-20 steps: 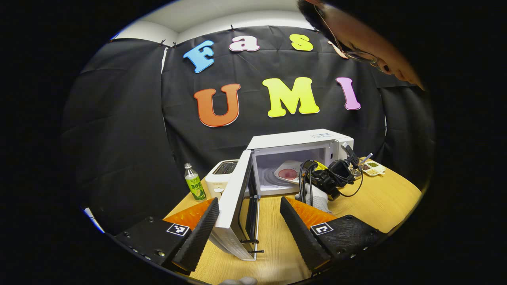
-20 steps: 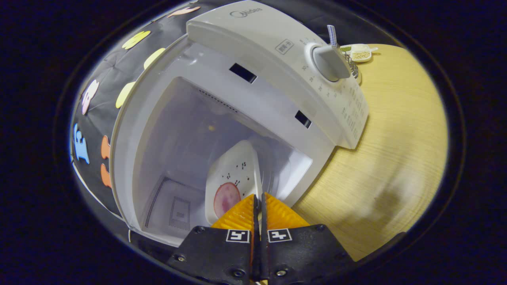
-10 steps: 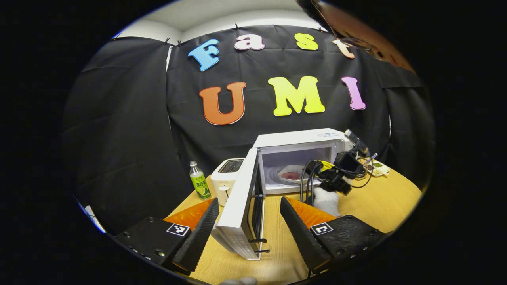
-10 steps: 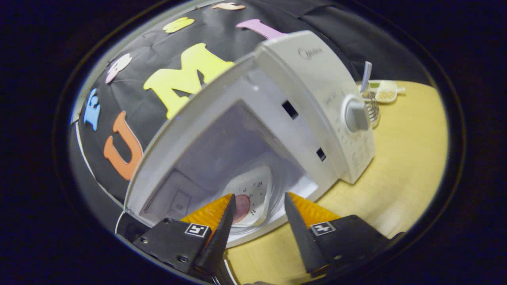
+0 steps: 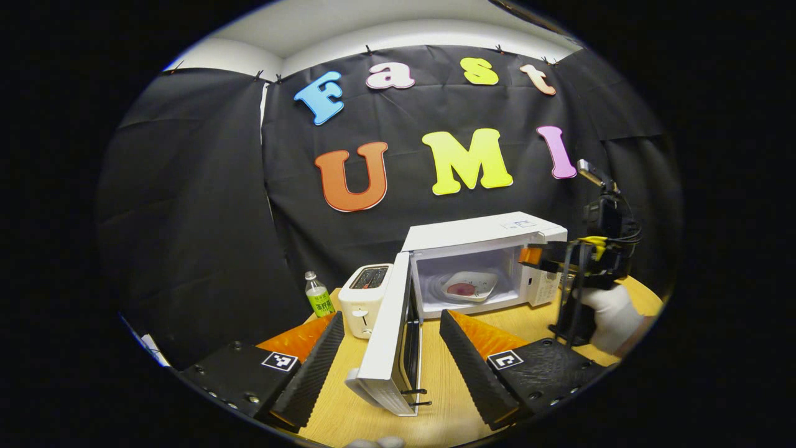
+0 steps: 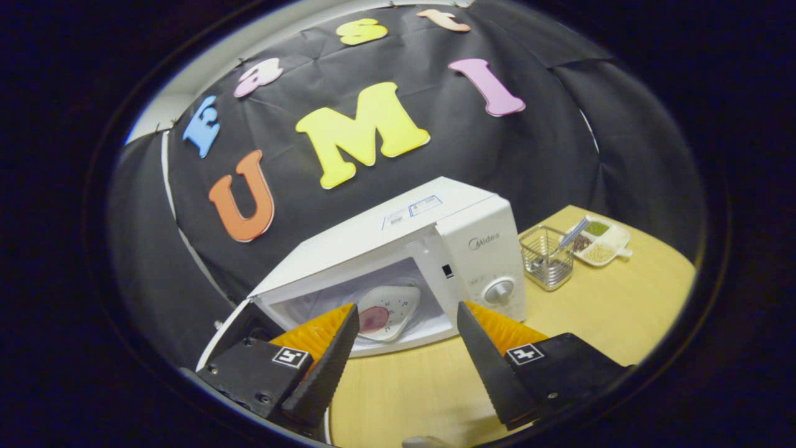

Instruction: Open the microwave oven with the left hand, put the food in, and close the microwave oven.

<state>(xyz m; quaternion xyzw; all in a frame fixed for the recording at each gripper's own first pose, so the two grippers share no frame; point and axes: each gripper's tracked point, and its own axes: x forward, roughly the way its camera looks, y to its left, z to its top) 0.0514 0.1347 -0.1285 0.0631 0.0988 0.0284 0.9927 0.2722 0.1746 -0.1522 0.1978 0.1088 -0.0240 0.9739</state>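
Microwave oven [image 5: 482, 261], white, box-shaped, one, on wooden tabletop [image 6: 628, 305]; long axis across, hinged door [image 5: 392, 348] swung out. Inside: one white plate [image 6: 388, 305] bearing pink food. Left hand-held gripper [image 5: 392, 354] spread astride door edge; right hand-held gripper [image 6: 404, 354] spread, empty.

Right tool [image 6: 404, 354] now parted and withdrawn from the microwave [image 6: 472, 236], plate of food [image 6: 385, 314] left inside.

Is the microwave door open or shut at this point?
Open. In the left gripper view the door swings out toward the camera, baring the cavity of the microwave with the plate of food inside.
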